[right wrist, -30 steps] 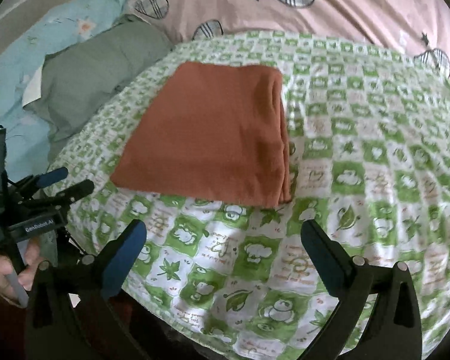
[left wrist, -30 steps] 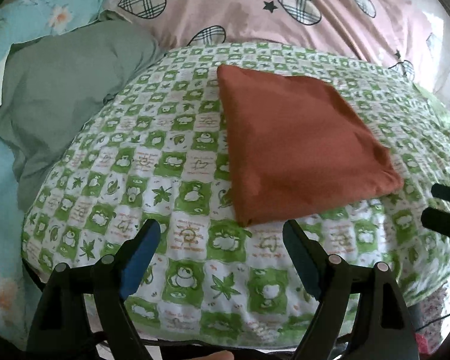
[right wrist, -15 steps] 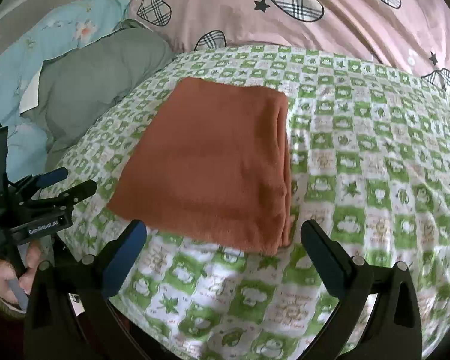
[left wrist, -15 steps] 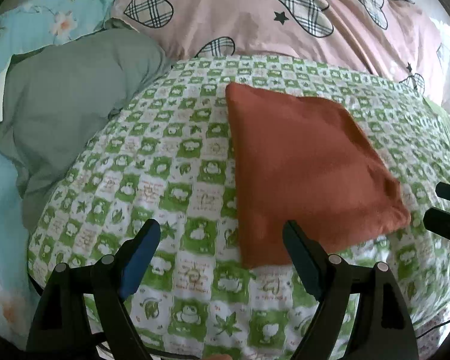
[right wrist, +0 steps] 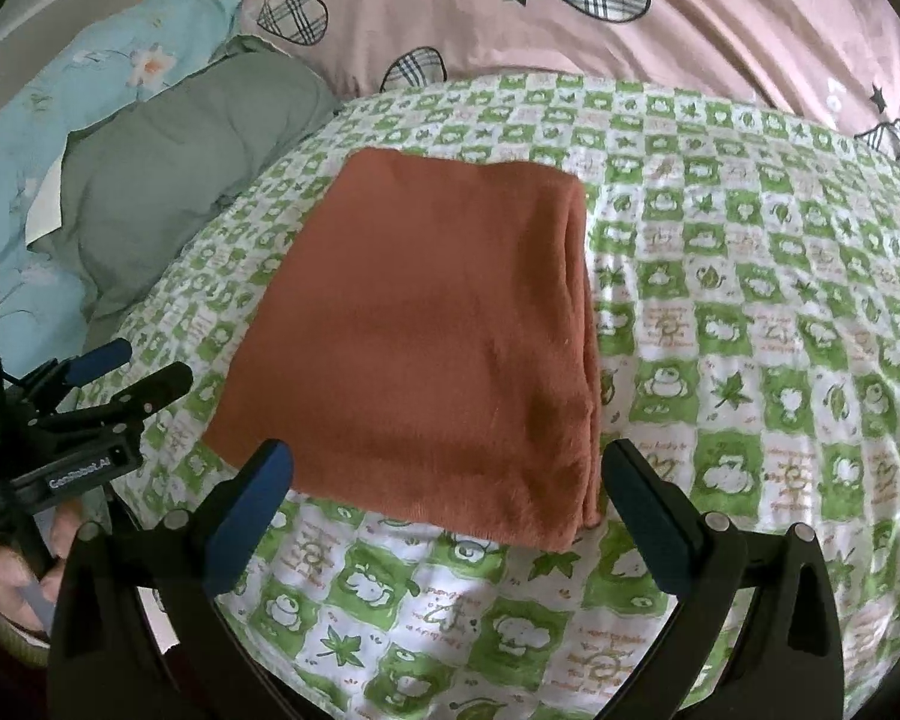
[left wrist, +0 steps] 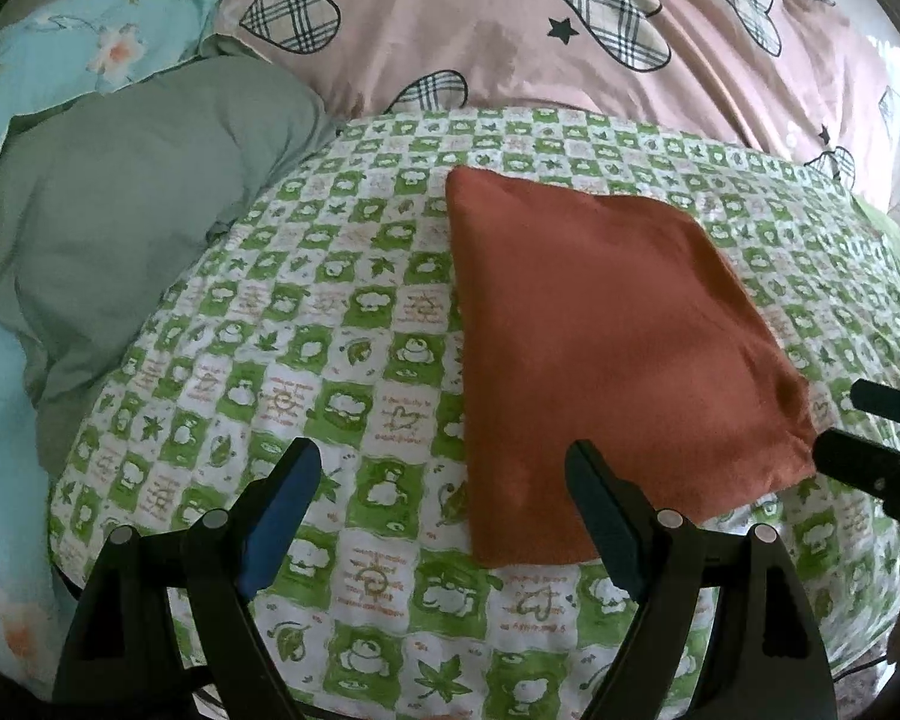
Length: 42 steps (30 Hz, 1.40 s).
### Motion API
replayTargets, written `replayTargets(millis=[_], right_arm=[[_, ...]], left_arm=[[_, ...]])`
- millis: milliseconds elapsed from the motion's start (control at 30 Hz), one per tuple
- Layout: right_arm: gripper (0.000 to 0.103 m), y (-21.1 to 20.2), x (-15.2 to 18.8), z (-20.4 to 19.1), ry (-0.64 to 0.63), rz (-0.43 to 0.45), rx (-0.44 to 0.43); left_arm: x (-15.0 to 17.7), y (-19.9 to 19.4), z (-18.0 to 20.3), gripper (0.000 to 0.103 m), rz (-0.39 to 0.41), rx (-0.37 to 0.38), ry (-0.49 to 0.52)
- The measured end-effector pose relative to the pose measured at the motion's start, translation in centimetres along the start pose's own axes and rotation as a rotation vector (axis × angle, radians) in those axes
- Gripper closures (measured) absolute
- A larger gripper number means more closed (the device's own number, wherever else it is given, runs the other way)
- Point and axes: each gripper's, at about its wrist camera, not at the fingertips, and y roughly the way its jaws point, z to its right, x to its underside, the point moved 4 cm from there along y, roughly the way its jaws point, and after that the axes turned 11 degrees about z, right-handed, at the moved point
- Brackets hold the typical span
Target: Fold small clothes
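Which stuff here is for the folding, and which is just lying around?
For the folding: orange cloth, already folded flat; left gripper and right gripper, jaws open, holding nothing.

Just lying around: green checked blanket, pink heart quilt, grey-green pillow, blue flowery sheet.

Soft, even daylight in both views; brightest patch at the upper right edge of the left wrist view, washed out pale. Shadows faint, only a dim band under the near edge of the rust cloth (right wrist: 426, 348). Strong fisheye bulge; black corners. Checked bedcover (left wrist: 354, 324) slightly smeared, print soft. Fingers (right wrist: 246, 516) dark, sharp-edged.
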Motion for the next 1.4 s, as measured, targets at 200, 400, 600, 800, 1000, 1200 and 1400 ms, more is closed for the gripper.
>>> replayTargets(millis=[200, 400, 600, 800, 1000, 1200, 1400], right_arm=[[0.001, 0.4, 0.6, 0.0, 0.008, -0.017, -0.009], [0.001, 0.4, 0.3, 0.1, 0.000, -0.013, -0.014], [0.001, 0.4, 0.0, 0.3, 0.004, -0.004, -0.013], [0.001, 0.5, -0.2, 0.7, 0.009, -0.004, -0.006], [0.001, 0.5, -0.1, 0.7, 0.014, -0.005, -0.006], [0.001, 0.7, 0.3, 0.3, 0.004, -0.023, -0.007], [0.001, 0.9, 0.5, 0.1, 0.002, -0.031, -0.009]], left_arm=[[0.8, 0.5, 0.7, 0.019, -0.026, 0.021, 0.008], [0.8, 0.6, 1.1, 0.019, -0.028, 0.028, 0.018], [0.9, 0.6, 1.2, 0.019, -0.029, 0.048, 0.017], [0.8, 0.5, 1.5, 0.019, -0.030, 0.062, 0.025], [0.8, 0.4, 1.6, 0.019, -0.030, 0.069, 0.021], [0.8, 0.4, 1.6, 0.019, -0.031, 0.070, 0.024], [0.9, 0.4, 1.4, 0.019, -0.032, 0.072, 0.019]])
